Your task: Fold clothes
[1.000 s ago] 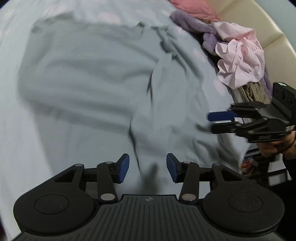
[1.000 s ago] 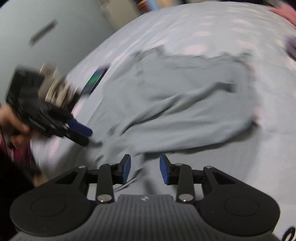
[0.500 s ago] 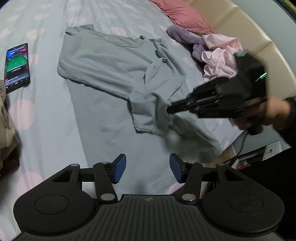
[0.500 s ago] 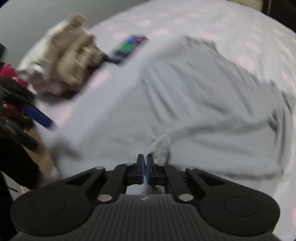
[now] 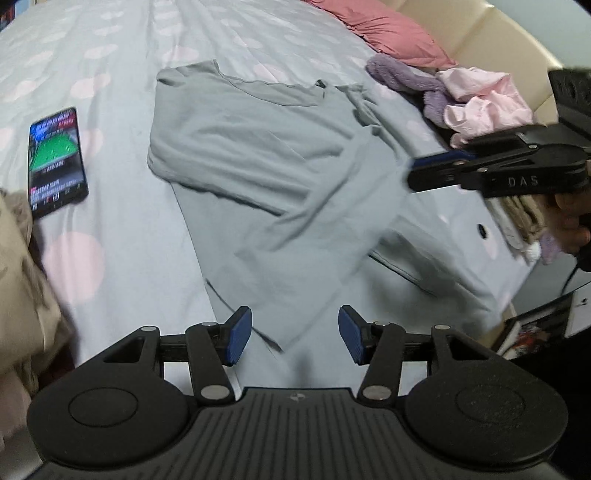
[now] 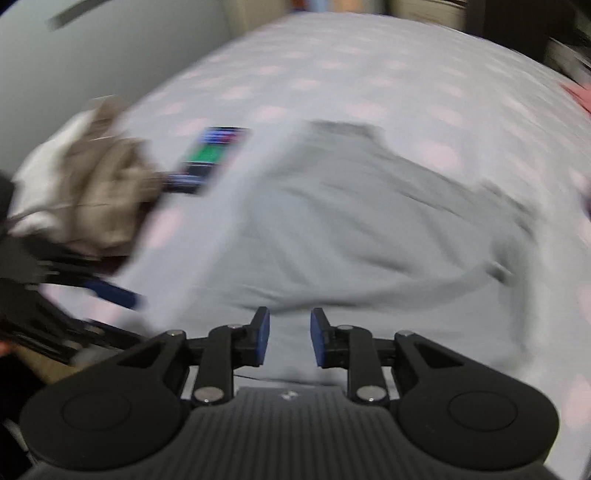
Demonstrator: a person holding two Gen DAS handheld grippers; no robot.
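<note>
Both my grippers empty. Left gripper (image 5: 291, 334) fingers wide apart, low over the near hem of the grey t-shirt (image 5: 266, 173). Right gripper (image 6: 290, 341) fingers apart too, narrower gap, near the shirt's right edge; that view is blurry. Shirt lies on the bed (image 5: 122, 55), part folded: one flap laid diagonally across the body, collar at the far end. Looks mid-fold; next move probably needs a pinch on an edge or hem to lay another fold. Phone (image 5: 55, 160) left, screen lit. Beige clothes (image 5: 18, 288) near left. Far right: pink garment (image 5: 484, 107), purple towel (image 5: 410, 77), pink pillow (image 5: 384, 29), cream headboard (image 5: 480, 26).
</note>
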